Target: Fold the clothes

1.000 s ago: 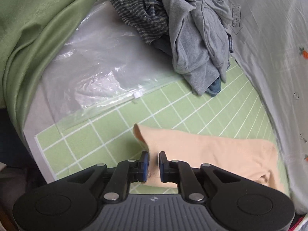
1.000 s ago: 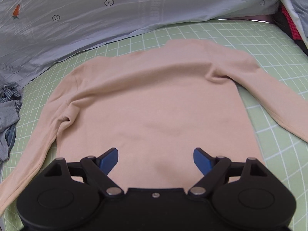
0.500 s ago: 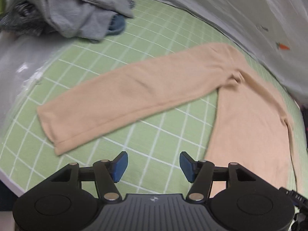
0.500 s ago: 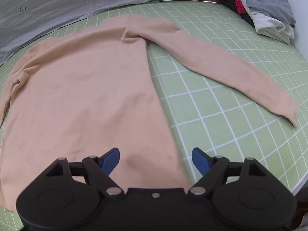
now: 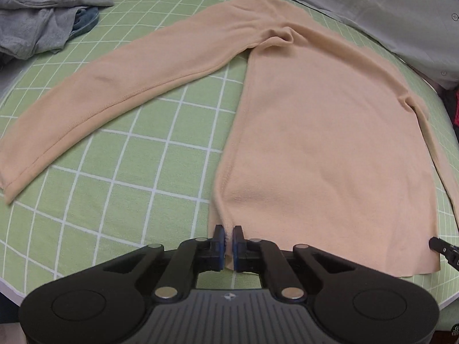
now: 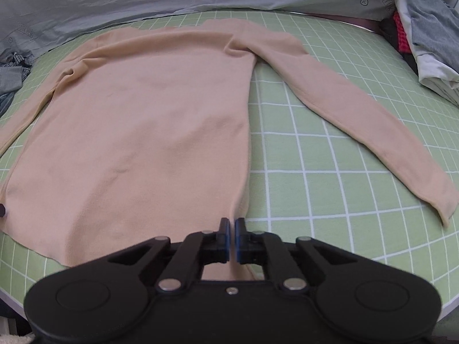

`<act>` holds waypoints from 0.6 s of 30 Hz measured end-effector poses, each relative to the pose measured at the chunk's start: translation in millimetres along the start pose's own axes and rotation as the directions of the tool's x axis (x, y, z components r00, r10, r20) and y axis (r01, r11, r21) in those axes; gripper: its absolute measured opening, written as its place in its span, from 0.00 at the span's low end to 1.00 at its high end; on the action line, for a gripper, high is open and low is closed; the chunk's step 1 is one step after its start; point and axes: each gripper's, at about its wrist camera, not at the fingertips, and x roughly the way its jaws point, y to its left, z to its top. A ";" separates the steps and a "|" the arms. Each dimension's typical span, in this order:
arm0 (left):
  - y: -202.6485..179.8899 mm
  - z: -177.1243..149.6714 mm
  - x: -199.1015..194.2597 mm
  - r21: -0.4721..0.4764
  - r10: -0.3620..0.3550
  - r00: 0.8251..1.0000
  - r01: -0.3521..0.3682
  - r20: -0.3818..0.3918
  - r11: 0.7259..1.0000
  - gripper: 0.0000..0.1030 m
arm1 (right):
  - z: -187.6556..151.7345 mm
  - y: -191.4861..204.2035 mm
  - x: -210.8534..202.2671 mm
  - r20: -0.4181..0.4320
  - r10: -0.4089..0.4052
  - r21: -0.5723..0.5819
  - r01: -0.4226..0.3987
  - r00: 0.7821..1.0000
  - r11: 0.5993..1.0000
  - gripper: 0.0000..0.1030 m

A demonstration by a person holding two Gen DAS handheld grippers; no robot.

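Note:
A peach long-sleeved shirt [image 5: 324, 132] lies flat on the green grid mat [image 5: 114, 177], both sleeves spread out to the sides. My left gripper [image 5: 228, 233] is shut on the shirt's bottom left hem corner. In the right wrist view the same shirt [image 6: 137, 132] fills the middle, and my right gripper [image 6: 231, 225] is shut on its bottom right hem corner. The right sleeve [image 6: 358, 120] runs out toward the mat's near right edge. The left sleeve [image 5: 100, 91] stretches away to the left.
A heap of grey and checked clothes [image 5: 43, 14] sits at the far left of the mat. A grey printed sheet [image 6: 143, 0] lies behind the shirt. Folded garments [image 6: 424, 43] are stacked at the far right. The mat's front edge [image 6: 401, 272] runs close below both grippers.
Both grippers were open half a second ago and have closed on the shirt's two bottom hem corners. The left gripper let go of the left sleeve cuff a second ago and swung right.

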 end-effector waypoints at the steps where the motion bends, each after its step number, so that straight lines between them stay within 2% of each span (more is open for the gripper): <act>1: 1.7 -0.8 -1.0 -0.020 0.000 1.000 0.000 0.004 1.000 0.05 | -0.9 -2.3 -0.7 0.001 0.007 0.000 -0.007 1.000 1.000 0.03; 5: 7.4 -7.4 -5.6 -0.091 0.004 1.000 -0.004 0.008 0.996 0.05 | -4.5 -11.3 -3.6 0.003 0.033 0.001 -0.033 0.999 0.999 0.03; 9: 12.7 -11.2 -12.7 -0.141 0.045 0.999 -0.041 0.028 0.989 0.17 | -6.3 -15.4 -5.9 0.000 0.056 0.012 -0.056 0.998 0.998 0.03; 12: 11.7 -11.7 -8.6 -0.138 0.053 0.998 -0.050 0.018 0.989 0.19 | -10.5 -13.9 -7.7 0.000 0.061 0.000 -0.061 0.998 0.998 0.03; 14: 7.8 -13.2 -8.0 -0.109 0.035 0.999 -0.032 0.024 0.994 0.13 | -14.0 -13.3 -8.4 -0.001 0.062 -0.006 -0.062 0.998 0.998 0.03; 15: 5.6 -14.1 -7.4 -0.094 0.018 1.000 -0.017 0.018 0.995 0.04 | -15.2 -12.9 -8.6 -0.001 0.061 -0.006 -0.061 0.998 0.998 0.03; 18: -1.4 -20.6 -11.3 -0.046 0.020 1.000 -0.020 -0.002 0.999 0.04 | -16.7 -12.2 -9.4 -0.001 0.056 -0.006 -0.056 0.998 0.998 0.03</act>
